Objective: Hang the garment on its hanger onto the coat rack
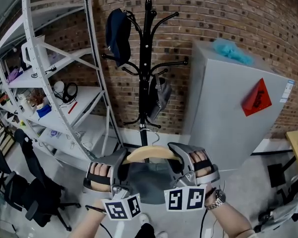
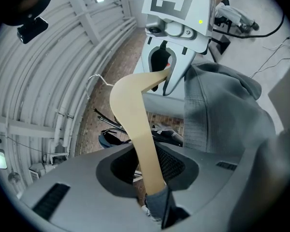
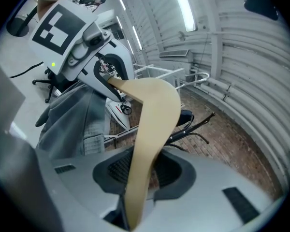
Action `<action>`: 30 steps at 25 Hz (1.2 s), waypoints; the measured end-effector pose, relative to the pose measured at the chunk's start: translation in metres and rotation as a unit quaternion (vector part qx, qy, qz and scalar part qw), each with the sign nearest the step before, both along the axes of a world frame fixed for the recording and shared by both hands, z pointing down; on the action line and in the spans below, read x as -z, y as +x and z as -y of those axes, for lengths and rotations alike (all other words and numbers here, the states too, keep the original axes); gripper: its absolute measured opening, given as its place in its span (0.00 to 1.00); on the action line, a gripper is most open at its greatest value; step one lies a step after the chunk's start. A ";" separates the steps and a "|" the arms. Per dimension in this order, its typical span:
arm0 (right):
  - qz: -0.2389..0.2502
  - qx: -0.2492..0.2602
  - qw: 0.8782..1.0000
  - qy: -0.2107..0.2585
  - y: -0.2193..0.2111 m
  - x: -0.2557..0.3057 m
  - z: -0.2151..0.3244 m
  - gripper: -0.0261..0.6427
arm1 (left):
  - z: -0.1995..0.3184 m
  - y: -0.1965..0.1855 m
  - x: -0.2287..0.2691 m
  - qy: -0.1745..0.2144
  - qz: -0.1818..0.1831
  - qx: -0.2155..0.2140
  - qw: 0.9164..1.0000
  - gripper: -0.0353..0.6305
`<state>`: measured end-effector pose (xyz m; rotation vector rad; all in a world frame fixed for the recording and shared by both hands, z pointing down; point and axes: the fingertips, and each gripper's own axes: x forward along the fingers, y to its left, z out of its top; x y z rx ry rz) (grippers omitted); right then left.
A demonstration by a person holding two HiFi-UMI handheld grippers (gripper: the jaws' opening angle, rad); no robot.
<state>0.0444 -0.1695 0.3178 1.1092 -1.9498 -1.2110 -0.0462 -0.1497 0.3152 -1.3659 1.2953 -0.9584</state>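
A pale wooden hanger (image 1: 150,153) with a grey garment (image 1: 149,185) draped under it is held level between my two grippers, low in the head view. My left gripper (image 1: 123,158) is shut on the hanger's left end and my right gripper (image 1: 178,155) on its right end. The hanger's metal hook (image 1: 148,133) points up toward the black coat rack (image 1: 148,58), which stands behind it against the brick wall. In the left gripper view the hanger arm (image 2: 135,115) runs out from my jaws (image 2: 152,178), with the garment (image 2: 222,115) beside it. The right gripper view shows the other arm (image 3: 154,115) clamped the same way (image 3: 140,178).
A dark blue bag (image 1: 118,33) and a grey bag (image 1: 161,95) hang on the rack's arms. White metal shelving (image 1: 49,73) leans at the left. A grey cabinet (image 1: 233,108) with a red triangle sign stands at the right. A black office chair (image 1: 35,182) sits at the lower left.
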 end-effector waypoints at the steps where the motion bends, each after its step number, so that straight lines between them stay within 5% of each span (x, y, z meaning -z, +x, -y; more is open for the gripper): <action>1: -0.002 -0.002 1.000 -0.002 0.000 -0.002 0.004 0.18 | 0.005 0.000 -0.002 -0.001 0.001 -0.001 1.000 0.20; 18: -0.016 -0.027 0.999 -0.028 -0.021 -0.030 0.126 0.19 | 0.129 -0.021 -0.029 -0.030 0.006 -0.029 0.999 0.20; 30: -0.007 -0.052 0.999 -0.015 -0.043 -0.013 0.186 0.19 | 0.190 -0.043 -0.011 -0.015 0.007 -0.061 0.998 0.20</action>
